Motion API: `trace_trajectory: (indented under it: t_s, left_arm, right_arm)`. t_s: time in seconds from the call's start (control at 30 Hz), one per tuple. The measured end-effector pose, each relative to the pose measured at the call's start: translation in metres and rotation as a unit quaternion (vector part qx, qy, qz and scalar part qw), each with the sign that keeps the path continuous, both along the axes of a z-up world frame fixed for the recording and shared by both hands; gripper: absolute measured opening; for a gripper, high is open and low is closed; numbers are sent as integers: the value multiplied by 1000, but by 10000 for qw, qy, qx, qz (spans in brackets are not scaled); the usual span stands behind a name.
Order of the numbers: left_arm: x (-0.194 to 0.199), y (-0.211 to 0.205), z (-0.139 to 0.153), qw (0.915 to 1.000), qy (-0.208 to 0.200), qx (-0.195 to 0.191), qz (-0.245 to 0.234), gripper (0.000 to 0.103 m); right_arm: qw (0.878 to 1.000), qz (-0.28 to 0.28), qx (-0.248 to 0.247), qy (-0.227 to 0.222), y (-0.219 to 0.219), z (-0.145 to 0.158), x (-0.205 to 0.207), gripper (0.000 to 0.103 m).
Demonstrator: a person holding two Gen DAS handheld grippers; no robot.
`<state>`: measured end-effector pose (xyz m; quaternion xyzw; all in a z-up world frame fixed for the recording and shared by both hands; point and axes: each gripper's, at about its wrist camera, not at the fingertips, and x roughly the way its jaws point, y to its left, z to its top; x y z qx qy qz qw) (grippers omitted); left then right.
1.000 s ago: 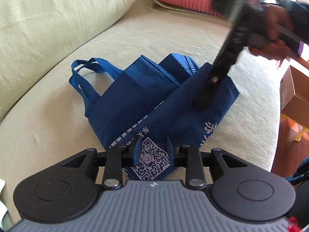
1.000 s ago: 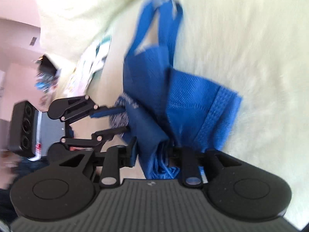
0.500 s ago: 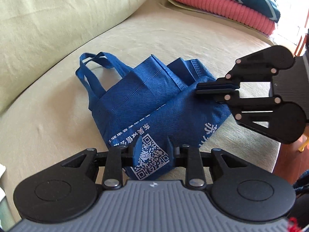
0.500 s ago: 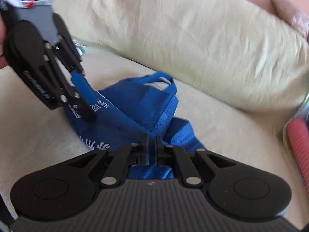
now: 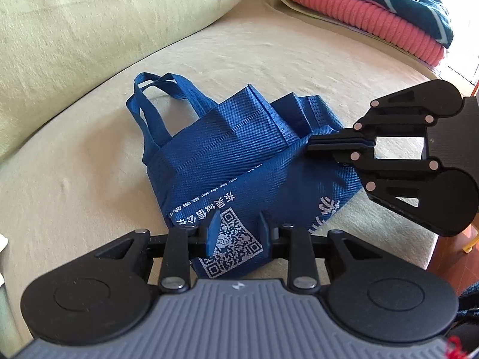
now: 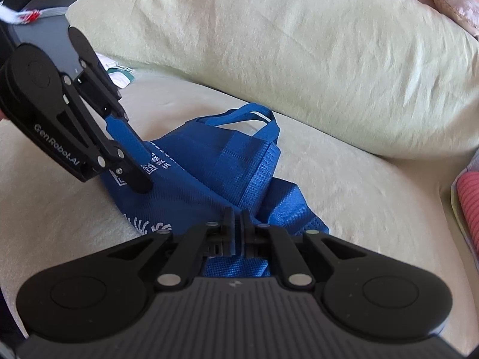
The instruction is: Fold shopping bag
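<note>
A blue non-woven shopping bag (image 5: 239,161) with white print and a QR code lies partly folded on the pale green sofa seat, its handles (image 5: 155,89) toward the backrest. My left gripper (image 5: 238,227) is open, its fingers straddling the bag's near corner. My right gripper (image 6: 236,218) is shut; in the left wrist view (image 5: 311,145) its closed tips rest at the bag's right edge; whether fabric is pinched does not show. The bag also shows in the right wrist view (image 6: 209,173), with the left gripper (image 6: 131,161) over its far end.
The sofa backrest cushion (image 5: 104,15) rises behind the bag. Folded pink and dark green textiles (image 5: 374,15) are stacked at the far right of the seat. The seat's edge (image 5: 431,245) drops to a wooden floor on the right.
My right gripper swung from above the bag down to its right edge and shut. The bag lies flatter. The left gripper has stayed open over the near corner.
</note>
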<state>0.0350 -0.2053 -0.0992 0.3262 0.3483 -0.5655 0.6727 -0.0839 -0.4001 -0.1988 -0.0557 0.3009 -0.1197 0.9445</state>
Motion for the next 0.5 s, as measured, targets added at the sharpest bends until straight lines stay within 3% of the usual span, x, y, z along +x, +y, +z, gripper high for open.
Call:
trace_trajectory:
  t_s: [0.2,0.37,0.4,0.47,0.5]
  left_arm:
    - [3,1,1,10000,75,-4,19,35]
    - [5,1,1,9999,138,0,36,35]
    - [5,0,1,9999,150,-2,29,35]
    - [7,0,1,9998,178,-3,8,35]
    - [7,-1,1,9998,193,-2,-4,35]
  right_arm:
    - [9998,45,-184,-19,4,-1,0,5]
    - [9935,501,-1014,102,17,7,-8,8]
    - [9900,663,-1244,100,22,9,-14,11]
    - [9788,1175,-1678,78,33,9,-31,44]
    - [9713,1424,-1901,114,38,6,-38,49]
